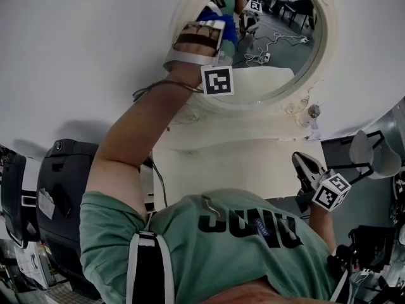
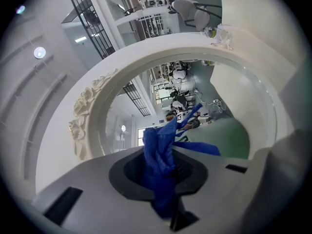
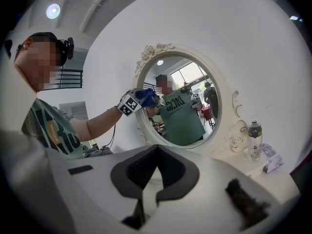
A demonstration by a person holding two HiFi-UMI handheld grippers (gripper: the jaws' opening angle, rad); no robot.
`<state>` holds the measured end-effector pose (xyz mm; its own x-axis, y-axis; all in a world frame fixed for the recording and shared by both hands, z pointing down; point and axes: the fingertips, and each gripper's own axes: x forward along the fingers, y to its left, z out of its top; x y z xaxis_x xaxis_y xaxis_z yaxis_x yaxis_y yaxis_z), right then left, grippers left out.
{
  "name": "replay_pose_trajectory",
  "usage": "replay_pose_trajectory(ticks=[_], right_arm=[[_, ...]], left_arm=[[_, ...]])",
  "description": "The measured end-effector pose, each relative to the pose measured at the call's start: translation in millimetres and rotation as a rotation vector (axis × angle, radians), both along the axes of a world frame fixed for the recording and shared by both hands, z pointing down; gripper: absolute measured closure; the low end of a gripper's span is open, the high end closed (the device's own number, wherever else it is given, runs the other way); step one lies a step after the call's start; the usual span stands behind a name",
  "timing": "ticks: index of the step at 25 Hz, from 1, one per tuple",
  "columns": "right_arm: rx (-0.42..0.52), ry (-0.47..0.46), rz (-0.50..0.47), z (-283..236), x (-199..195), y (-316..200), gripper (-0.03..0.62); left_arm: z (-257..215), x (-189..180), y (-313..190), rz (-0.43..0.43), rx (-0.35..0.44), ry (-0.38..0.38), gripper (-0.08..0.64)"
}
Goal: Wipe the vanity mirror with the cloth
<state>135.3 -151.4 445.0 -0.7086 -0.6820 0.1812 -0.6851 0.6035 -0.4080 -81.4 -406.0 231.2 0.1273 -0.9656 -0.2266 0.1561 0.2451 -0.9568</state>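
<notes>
Wiping looks to be the step in hand: the left gripper [image 2: 165, 177] is raised to the oval vanity mirror in its white ornate frame [image 3: 183, 106], its jaws pinching a crumpled blue cloth [image 2: 157, 143] whose loose end sticks out ahead towards the glass. Seen from the right gripper view, the cloth sits at the left side of the glass, just inside the frame's rim and about level with the mirror's middle; it seems to be against the surface, though contact cannot be confirmed. The right gripper [image 3: 148, 179] hangs low on the right, well apart from the mirror, its jaws pressed together with nothing between them. A clear plastic water bottle [image 3: 254, 140] stands on the white vanity table [image 1: 215, 163] just right of the frame. Most of the glass to the right of the cloth is probably yet to be covered, so the next move calls for light pressure and a sweep rightward across it, with the pinch firm enough that the cloth does not slip out.
</notes>
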Motion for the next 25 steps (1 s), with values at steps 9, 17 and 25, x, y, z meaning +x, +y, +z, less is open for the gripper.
replay_pose_trajectory(ticks=[9,17,25], right_arm=[[-0.066,0.047,0.034,14,10,5,0.588],[-0.116,0.067,0.083,27,24,15,0.588],[-0.09,0.06,0.074,23,22,16,0.588]], left_arm=[[220,41,-7,0.055,-0.246,-0.064,0.488],[379,61,-7,0.051,-0.522,-0.115,0.488],[365,69,4,0.08,-0.686,-0.03,0.483]])
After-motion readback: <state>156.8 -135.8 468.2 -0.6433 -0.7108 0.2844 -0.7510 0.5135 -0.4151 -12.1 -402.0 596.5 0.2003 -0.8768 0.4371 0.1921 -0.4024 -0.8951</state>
